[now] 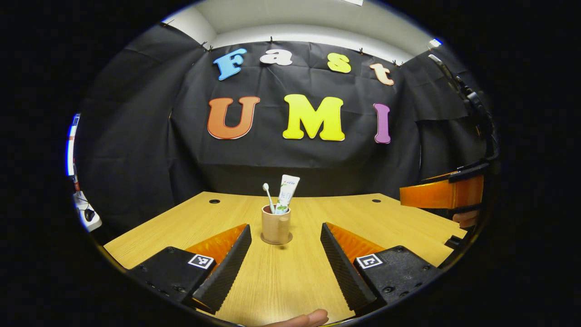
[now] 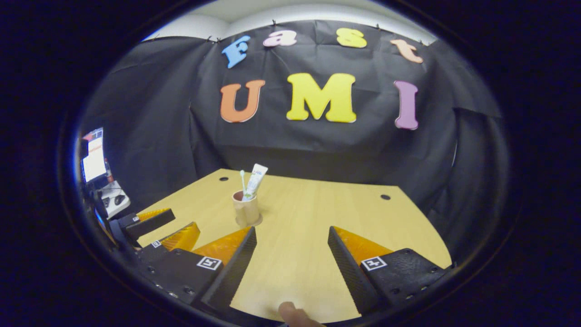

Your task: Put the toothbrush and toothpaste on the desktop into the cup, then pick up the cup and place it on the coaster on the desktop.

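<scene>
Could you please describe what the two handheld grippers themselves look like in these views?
Each gripper, left and right, has two wedge-shaped fingers with ribbed black pads, translucent orange backs and black bases carrying small square black-and-white markers. Black cables run above the right gripper's orange body in the left gripper view.

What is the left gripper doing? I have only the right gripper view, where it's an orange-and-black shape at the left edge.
Observer: In the left gripper view, the left gripper has its jaws wide apart, with nothing between them.
Operator: Is it aimed at the cup?
Observer: Yes. The cup stands straight ahead, centred in the gap, farther off on the table.
Operator: And where does my gripper sit from over there?
Observer: The right gripper shows at that view's right edge, raised above the table's edge, with a hand just beneath its orange body.
</scene>
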The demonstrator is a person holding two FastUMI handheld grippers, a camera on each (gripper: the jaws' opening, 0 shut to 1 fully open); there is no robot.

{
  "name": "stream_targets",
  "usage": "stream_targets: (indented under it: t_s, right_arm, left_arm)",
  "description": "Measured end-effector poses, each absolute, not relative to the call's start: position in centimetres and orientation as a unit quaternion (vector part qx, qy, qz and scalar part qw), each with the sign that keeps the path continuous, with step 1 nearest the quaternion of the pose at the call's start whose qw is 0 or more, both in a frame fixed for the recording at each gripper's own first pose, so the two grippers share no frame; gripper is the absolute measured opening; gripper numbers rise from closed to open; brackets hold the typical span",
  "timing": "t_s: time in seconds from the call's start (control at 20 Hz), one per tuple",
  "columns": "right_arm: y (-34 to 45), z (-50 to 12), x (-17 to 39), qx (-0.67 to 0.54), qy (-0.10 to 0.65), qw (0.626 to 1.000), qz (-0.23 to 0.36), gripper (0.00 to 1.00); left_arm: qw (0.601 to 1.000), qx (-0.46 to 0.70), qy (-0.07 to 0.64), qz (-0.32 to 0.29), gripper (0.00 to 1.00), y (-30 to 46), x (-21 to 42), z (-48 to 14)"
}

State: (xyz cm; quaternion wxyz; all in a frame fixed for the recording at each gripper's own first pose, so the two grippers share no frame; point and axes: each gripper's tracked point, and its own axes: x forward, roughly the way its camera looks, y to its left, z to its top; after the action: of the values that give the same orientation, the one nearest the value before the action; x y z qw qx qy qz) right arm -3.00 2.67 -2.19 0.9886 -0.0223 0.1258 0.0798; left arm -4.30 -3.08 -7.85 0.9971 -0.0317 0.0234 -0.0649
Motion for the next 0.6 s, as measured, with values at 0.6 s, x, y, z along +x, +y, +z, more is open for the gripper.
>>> stream_targets:
  t_s: [0.6]
  right_arm:
    - [-3.7,-5.8,-13.6,0.041,0.019,0.999,-0.012,0.94]
  left_arm:
    - [0.995,-0.026,-0.018,-0.093,0.97,-7.6,-14.1,-4.8]
